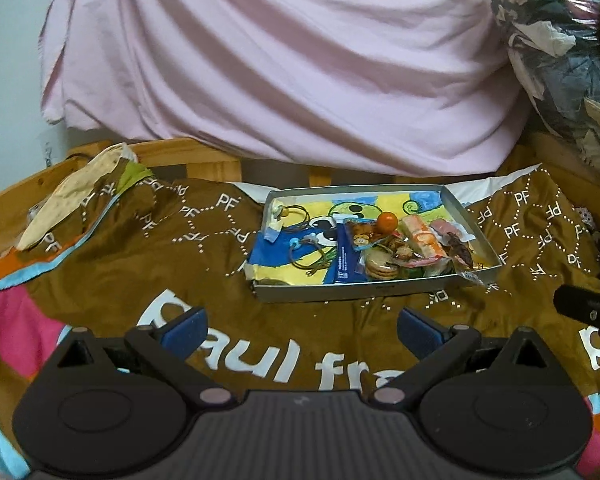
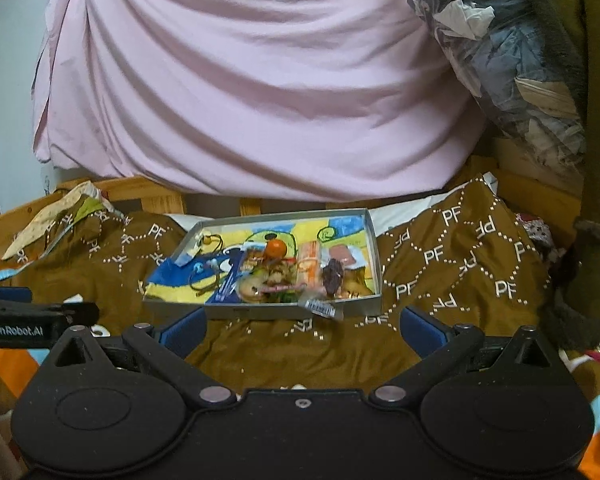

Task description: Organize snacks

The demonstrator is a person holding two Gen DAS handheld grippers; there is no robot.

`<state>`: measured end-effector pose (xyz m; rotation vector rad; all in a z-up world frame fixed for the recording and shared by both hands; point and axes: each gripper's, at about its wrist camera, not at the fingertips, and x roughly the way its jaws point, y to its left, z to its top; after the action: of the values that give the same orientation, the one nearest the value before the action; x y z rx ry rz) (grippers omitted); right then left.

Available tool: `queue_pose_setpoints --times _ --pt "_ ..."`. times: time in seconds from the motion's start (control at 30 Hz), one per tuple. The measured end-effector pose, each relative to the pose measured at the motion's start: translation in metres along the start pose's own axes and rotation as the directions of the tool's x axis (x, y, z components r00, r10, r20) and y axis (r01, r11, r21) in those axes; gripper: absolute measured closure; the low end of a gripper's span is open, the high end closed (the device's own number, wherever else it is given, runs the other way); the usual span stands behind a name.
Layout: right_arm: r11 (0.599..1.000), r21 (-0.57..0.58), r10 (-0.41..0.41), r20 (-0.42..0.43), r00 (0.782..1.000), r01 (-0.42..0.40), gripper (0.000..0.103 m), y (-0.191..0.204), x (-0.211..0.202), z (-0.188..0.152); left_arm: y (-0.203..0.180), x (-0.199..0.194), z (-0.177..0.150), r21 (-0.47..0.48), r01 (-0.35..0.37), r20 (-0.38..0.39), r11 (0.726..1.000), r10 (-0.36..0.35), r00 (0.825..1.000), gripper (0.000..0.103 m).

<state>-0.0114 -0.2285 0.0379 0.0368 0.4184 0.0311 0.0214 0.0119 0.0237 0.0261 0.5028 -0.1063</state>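
A shallow grey box (image 1: pixel 352 291) (image 2: pixel 260 309) with a colourful cartoon lining lies on a brown bedspread. Snacks fill its right half: a small orange fruit (image 1: pixel 387 220) (image 2: pixel 276 247), round biscuits (image 1: pixel 380 267), a bear-print packet (image 1: pixel 360 233), an orange and white wrapped bar (image 1: pixel 422 240) (image 2: pixel 309 266) and a dark snack (image 1: pixel 460 251) (image 2: pixel 333 274). Hair ties (image 1: pixel 306 254) (image 2: pixel 206 278) lie in the left half. My left gripper (image 1: pixel 302 330) hangs open in front of the box, nothing between its blue pads. My right gripper (image 2: pixel 302 330) is open too, just short of the box's near wall.
The brown bedspread (image 1: pixel 140 256) with white lettering covers the bed. A pink sheet (image 1: pixel 280 60) hangs behind. A wooden bed frame (image 1: pixel 204 160) runs along the back. A clear bag of clothes (image 2: pixel 512 60) sits at the upper right. A folded cloth (image 1: pixel 76 196) lies at the left.
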Motion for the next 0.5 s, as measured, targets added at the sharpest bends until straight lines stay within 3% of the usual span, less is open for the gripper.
queue_pose_setpoints --times 0.5 --pt "1.000 0.019 -0.004 -0.074 0.997 0.006 0.001 0.005 0.001 -0.014 0.001 0.000 -0.015 -0.001 0.006 -0.070 1.000 -0.006 0.998 0.000"
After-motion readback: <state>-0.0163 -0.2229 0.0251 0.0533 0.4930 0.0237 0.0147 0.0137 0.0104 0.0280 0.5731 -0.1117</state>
